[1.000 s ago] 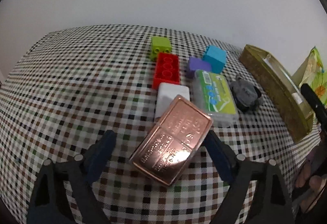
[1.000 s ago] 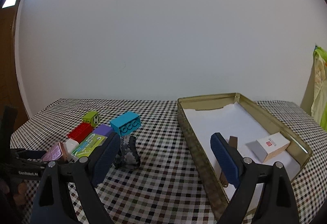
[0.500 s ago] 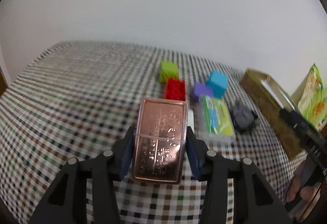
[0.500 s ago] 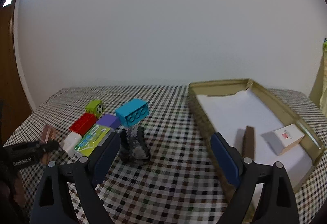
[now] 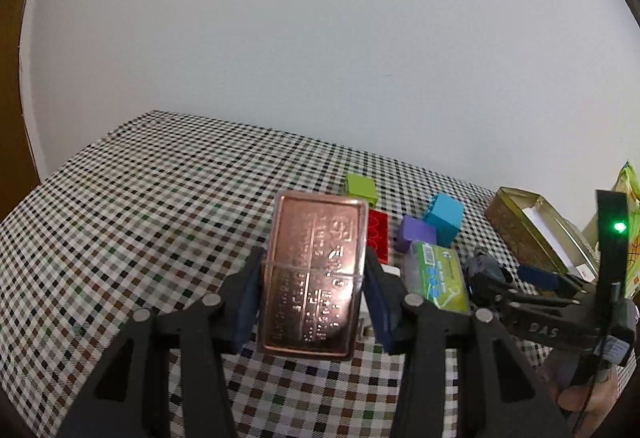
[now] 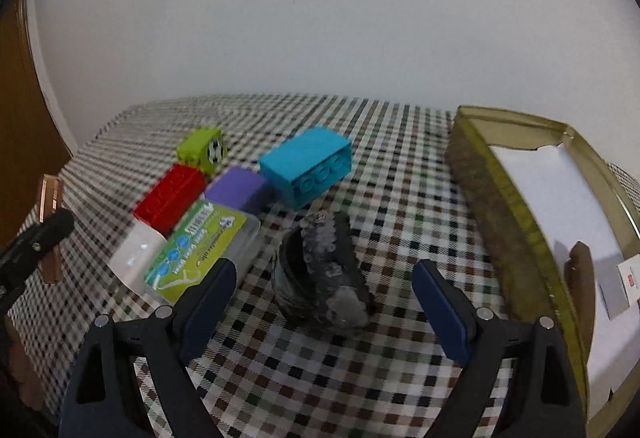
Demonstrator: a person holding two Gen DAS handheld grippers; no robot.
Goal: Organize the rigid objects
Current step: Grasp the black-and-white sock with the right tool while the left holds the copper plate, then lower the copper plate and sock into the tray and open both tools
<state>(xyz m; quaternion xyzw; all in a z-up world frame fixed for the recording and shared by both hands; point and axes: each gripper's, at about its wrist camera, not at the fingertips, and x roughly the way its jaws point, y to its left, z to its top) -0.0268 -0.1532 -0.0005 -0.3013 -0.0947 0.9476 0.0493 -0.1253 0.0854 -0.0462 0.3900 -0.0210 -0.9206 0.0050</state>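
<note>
My left gripper (image 5: 312, 290) is shut on a copper-coloured flat case (image 5: 314, 274) and holds it tilted up above the checked tablecloth; it shows edge-on at the far left of the right wrist view (image 6: 50, 230). My right gripper (image 6: 320, 294) is open, its jaws either side of a dark grey lumpy object (image 6: 320, 270) on the cloth. Behind lie a green-labelled clear box (image 6: 196, 254), a white block (image 6: 134, 258), a red brick (image 6: 170, 196), a purple block (image 6: 240, 188), a cyan brick (image 6: 308, 166) and a lime block (image 6: 202, 148).
A gold metal tray (image 6: 500, 198) lined with white paper stands at the right, holding a brown stick (image 6: 580, 286) and a small white box (image 6: 628, 278). The right gripper's body (image 5: 560, 314) shows at the right of the left wrist view. A white wall is behind the table.
My left gripper closed on the copper case and lifted it off the cloth. My right gripper moved left and forward from the tray to the dark grey object.
</note>
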